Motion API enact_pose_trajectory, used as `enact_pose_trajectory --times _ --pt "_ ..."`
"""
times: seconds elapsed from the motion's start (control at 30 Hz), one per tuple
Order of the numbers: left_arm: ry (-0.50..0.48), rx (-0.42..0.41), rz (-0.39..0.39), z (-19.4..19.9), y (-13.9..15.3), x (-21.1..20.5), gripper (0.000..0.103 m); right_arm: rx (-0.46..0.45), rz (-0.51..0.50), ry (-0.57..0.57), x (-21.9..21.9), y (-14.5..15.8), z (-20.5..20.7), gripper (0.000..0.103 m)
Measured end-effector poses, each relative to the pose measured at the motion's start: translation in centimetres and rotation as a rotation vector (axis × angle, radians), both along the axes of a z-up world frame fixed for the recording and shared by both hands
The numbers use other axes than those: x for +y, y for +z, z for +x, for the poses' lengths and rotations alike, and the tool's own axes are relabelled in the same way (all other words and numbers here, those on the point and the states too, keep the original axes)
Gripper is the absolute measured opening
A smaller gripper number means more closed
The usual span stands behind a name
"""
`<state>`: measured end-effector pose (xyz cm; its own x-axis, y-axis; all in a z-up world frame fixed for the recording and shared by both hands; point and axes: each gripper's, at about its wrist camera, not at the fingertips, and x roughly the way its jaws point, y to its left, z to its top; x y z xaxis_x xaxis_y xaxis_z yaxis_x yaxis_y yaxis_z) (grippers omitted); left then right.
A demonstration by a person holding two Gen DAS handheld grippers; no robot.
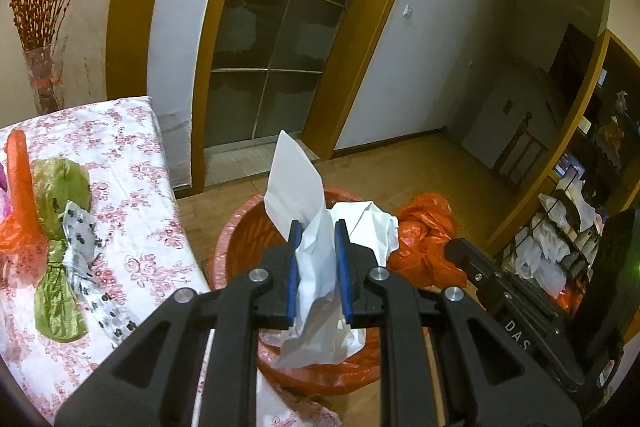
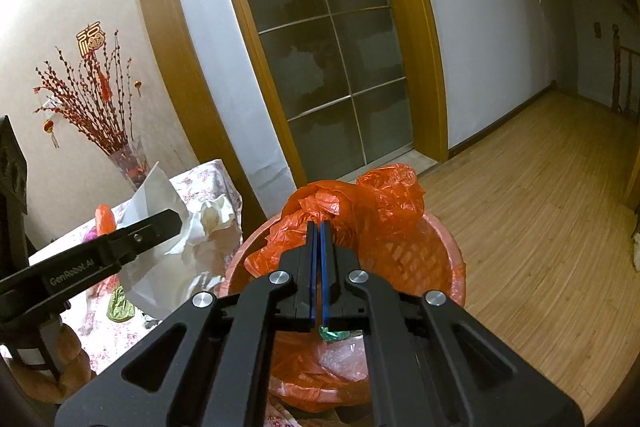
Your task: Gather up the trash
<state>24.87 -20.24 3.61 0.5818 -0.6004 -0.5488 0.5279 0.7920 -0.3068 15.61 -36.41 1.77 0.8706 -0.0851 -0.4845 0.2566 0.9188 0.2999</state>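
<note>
My left gripper is shut on a crumpled white paper and holds it above the orange-lined trash bin. The paper also shows in the right wrist view, next to the left gripper's arm. My right gripper is shut on the bunched edge of the orange bin liner and holds it up over the bin. Green and clear wrappers lie inside the bin. On the floral-cloth table lie an orange bag, a green bag and a spotted wrapper.
A vase of red branches stands at the table's back by the wall. A glass sliding door is behind the bin. Wooden floor stretches to the right. Shelves with bags stand at the far right.
</note>
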Motion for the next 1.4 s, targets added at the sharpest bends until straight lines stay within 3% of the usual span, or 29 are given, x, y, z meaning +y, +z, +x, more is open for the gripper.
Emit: enact_pose_trajectory --times 0.23,0.37,0.63,0.77,0.9,1.07,1.4 --pt "-0.008 0.02 -0.009 0.9 -0.6 -0.5 0.02 -0.006 0.001 0.002 -0.4 -0.1 0.4 0.001" --pt "0.021 0.047 -0.013 1.8 -1.4 -0.3 0.037 0.011 0.026 -0.004 -1.2 -1.0 0.9 0.006" --pt "0.115 0.031 0.042 1.7 -2.4 2.9 0.051 0.034 0.03 -0.066 -1.7 -2.0 -0.4 0.055" --pt "0.18 -0.024 0.097 0.5 -2.3 5.0 0.063 0.032 0.023 -0.081 -1.1 -1.9 -0.6 0.065" --pt "0.24 -0.071 0.156 -0.6 -2.3 7.3 0.073 0.025 -0.033 -0.092 0.3 -1.9 -0.8 0.083" --pt "0.31 -0.089 0.198 -1.5 -2.6 10.5 0.078 0.029 -0.082 -0.066 2.2 -1.8 -0.5 0.083" --pt "0.498 -0.055 0.234 -2.3 -4.5 19.9 0.079 0.055 -0.091 0.08 8.0 -1.4 1.8 0.083"
